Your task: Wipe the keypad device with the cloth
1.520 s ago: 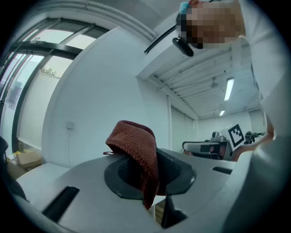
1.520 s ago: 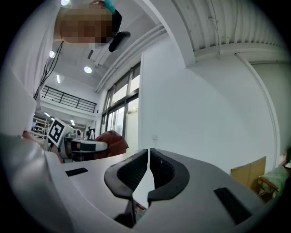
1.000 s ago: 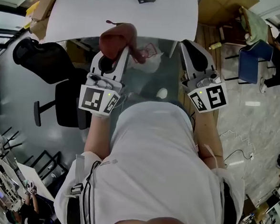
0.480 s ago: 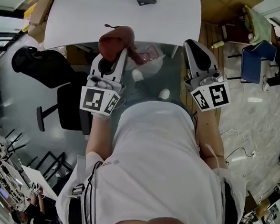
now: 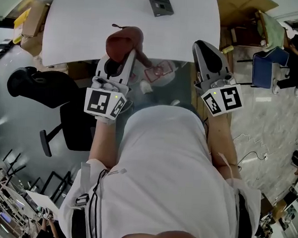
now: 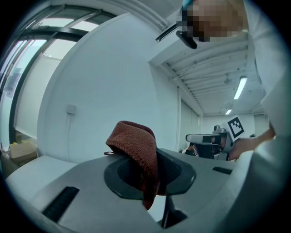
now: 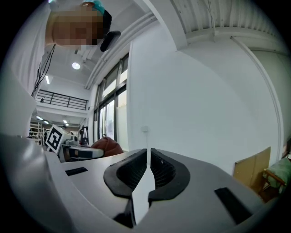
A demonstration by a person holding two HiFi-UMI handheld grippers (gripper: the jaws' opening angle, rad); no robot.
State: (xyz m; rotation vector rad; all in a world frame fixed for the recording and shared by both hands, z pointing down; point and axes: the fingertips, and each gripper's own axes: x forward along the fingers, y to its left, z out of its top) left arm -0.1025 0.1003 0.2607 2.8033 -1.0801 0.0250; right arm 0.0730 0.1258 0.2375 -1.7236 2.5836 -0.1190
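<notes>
Left tool (image 5: 123, 62), held level, clamps rust-brown knit cloth (image 5: 125, 42); right tool (image 5: 206, 47), level, closed and empty. Dark grey keypad device (image 5: 159, 3) at white bench's (image 5: 85, 15) far edge.

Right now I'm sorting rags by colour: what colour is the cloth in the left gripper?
The cloth is reddish brown, clearest in the left gripper view.

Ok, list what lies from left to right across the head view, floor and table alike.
In order: black swivel office chair → rust-brown knitted cloth → dark grey square keypad device → right tongs → blue chair.
</notes>
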